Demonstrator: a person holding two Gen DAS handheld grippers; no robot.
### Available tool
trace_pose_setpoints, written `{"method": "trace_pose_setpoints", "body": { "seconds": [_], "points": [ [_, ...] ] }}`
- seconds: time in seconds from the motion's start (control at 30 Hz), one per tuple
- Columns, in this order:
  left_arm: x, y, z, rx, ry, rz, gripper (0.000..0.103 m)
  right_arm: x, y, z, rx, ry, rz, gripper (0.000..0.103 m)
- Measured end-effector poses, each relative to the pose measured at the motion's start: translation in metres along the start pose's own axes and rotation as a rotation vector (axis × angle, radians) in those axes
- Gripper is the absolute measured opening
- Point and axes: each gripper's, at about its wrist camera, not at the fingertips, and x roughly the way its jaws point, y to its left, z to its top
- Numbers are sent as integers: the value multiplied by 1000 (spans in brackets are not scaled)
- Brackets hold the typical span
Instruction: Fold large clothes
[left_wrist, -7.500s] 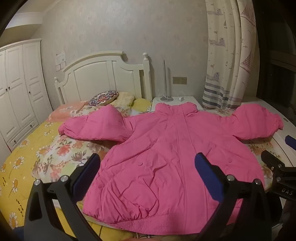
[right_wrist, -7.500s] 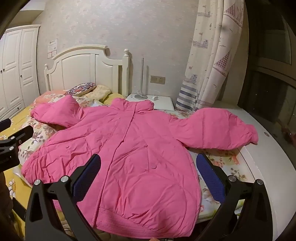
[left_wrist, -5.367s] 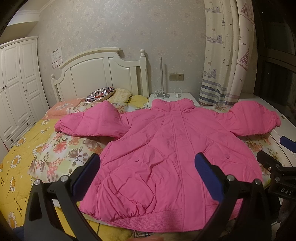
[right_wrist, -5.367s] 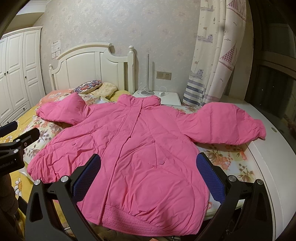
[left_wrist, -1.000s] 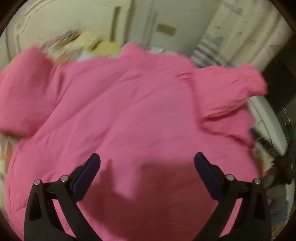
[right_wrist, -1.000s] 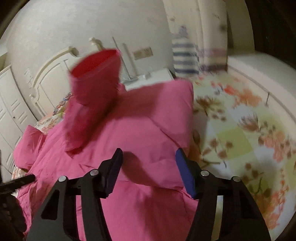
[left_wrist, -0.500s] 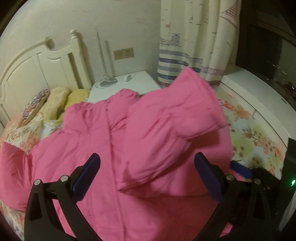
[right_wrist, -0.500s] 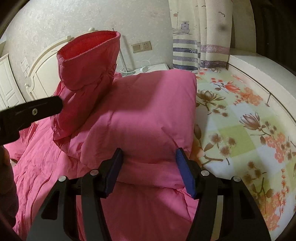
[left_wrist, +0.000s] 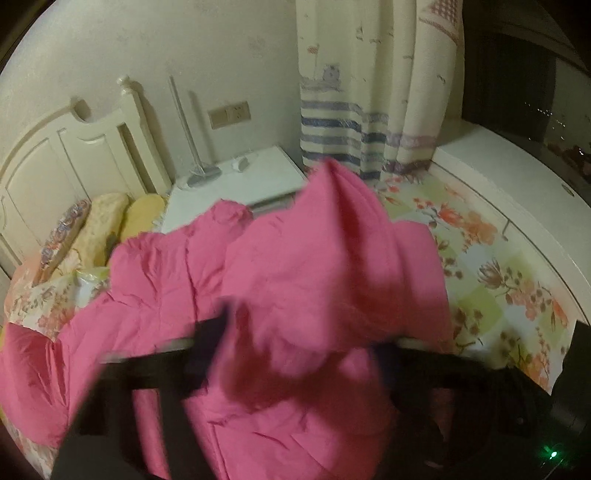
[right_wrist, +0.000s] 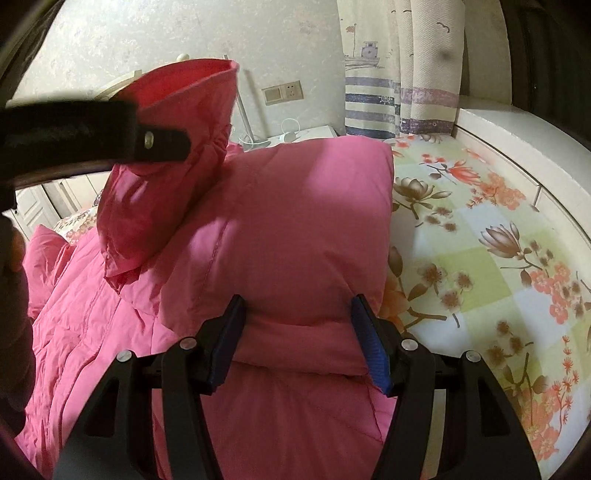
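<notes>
Both tongs are busy with a pink padded jacket (right_wrist: 295, 229) that lies spread over a flower-printed bed (right_wrist: 480, 258). Right tongs (right_wrist: 297, 341) are clenched on a thick fold of the jacket at the sleeve's shoulder end: the two blue pads (right_wrist: 369, 347) press into the puffy cloth from either side, and the fold bulges up between them. Left tongs (left_wrist: 295, 343) appear in their own view only as a dark, motion-blurred shape with the pink sleeve (left_wrist: 332, 266) draped across them, so that view alone does not tell whether they are clenched. The right wrist view helps: there the left tongs (right_wrist: 162, 142) reach in from the left edge as a black bar whose tip meets the sleeve's cuff (right_wrist: 192, 92), and the cuff stands lifted clear of the jacket body with its open end pointing up, so they seem to be gripping it. The sleeve is doubled back over the jacket's chest, while the other sleeve (left_wrist: 26, 369) lies flat on the bed at the far left. Behind the jacket, pillows (left_wrist: 107, 221) lean against a white headboard (left_wrist: 74, 155), and a white nightstand (left_wrist: 236, 181) beside them carries a thin upright lamp (left_wrist: 188, 140). A curtain (left_wrist: 369, 92) with blue stripes hangs against the wall near a dark window (left_wrist: 517, 81).
</notes>
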Motion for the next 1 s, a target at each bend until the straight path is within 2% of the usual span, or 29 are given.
{"method": "trace_pose_setpoints", "body": {
  "seconds": [0.1,0.2,0.27,0.5,0.73,0.87,0.97,1.0],
  "points": [
    [-6,8,-4,-42,-30,-10,32,0,0,0,3,0,2,60],
    [-23,31,-5,-110,-92,-23,30,0,-2,0,9,0,8,60],
    [-33,56,-7,-179,-110,-64,30,0,-3,0,11,0,10,60],
    [-33,154,-35,-413,-78,-160,30,0,-2,0,13,1,10,60],
    [-15,226,-83,-599,-27,-136,30,1,-1,-1,10,5,6,60],
    [7,247,-113,-669,35,-131,30,2,-1,-1,6,9,2,60],
    [22,256,-129,-673,54,-131,38,4,-2,0,5,13,0,61],
    [23,259,-133,-683,48,-136,45,4,-2,0,3,14,-1,61]
  ]
}}
